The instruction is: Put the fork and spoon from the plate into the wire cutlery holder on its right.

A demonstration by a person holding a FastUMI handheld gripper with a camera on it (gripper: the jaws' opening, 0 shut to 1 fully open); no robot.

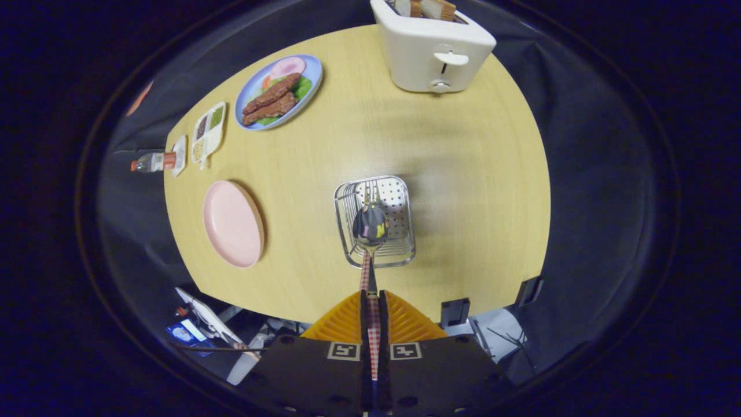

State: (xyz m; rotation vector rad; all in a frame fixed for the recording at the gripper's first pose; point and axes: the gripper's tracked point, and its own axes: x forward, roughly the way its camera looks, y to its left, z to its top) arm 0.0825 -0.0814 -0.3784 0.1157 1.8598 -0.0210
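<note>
The gripper [370, 304] is closed on the checked handle of a spoon [370, 227], both fingers pressing it. The spoon's bowl hangs at 12 o'clock from the fingertips, over the wire holder [399, 255] on the table [463, 191]. A fork [367, 192] stands inside the holder. A pink plate [233, 223] lies at 9 o'clock from the holder. Farther, at 11 o'clock, is a food plate [279, 91]; at 12 o'clock, a toaster [431, 49].

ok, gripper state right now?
gripper: shut on the spoon handle, bowl held over the wire cutlery holder.
</note>
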